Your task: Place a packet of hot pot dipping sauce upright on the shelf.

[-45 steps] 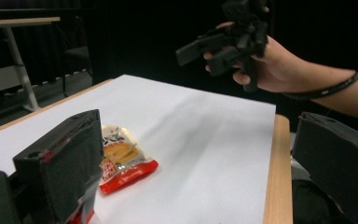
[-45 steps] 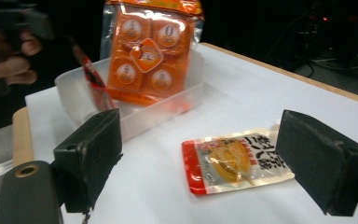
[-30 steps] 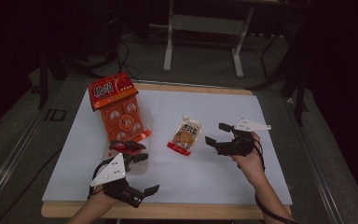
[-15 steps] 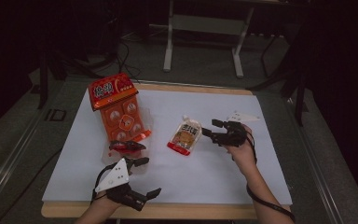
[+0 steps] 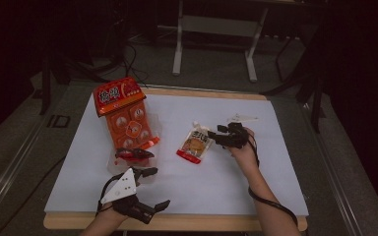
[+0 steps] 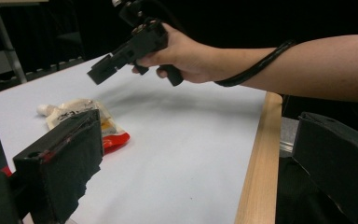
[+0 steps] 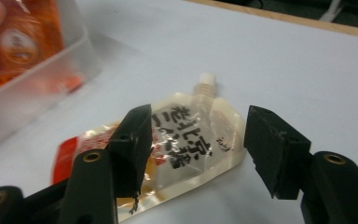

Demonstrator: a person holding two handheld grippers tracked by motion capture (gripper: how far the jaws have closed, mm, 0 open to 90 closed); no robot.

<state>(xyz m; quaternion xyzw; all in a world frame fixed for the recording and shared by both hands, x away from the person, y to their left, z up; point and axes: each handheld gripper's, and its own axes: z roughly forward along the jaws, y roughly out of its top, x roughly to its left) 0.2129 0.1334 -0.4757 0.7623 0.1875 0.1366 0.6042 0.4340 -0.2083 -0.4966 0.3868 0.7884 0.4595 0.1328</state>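
Observation:
A spouted pouch [image 5: 195,142] with a white cap, black characters and a red bottom lies flat in the middle of the white table. My right gripper [image 5: 221,135] hangs low at its right edge. In the right gripper view its jaws [image 7: 200,147] have just been closing and stand apart just above the pouch [image 7: 191,140] without pressing on it. My left gripper [image 5: 156,188] rests near the front edge, open, with nothing between its jaws [image 6: 200,163]. The left gripper view also shows the pouch [image 6: 81,116] and the right gripper [image 6: 105,70] above it.
An orange snack pack [image 5: 125,118] lies in a clear tray [image 7: 37,70] at the left rear. A small dark red object [image 5: 133,154] sits just in front of it. The table's wooden front edge [image 5: 202,222] runs below my left hand. A metal stand [image 5: 214,29] is behind the table.
My right gripper has moved left and down to the pouch, and its jaws have narrowed. The left gripper has stayed about where it was.

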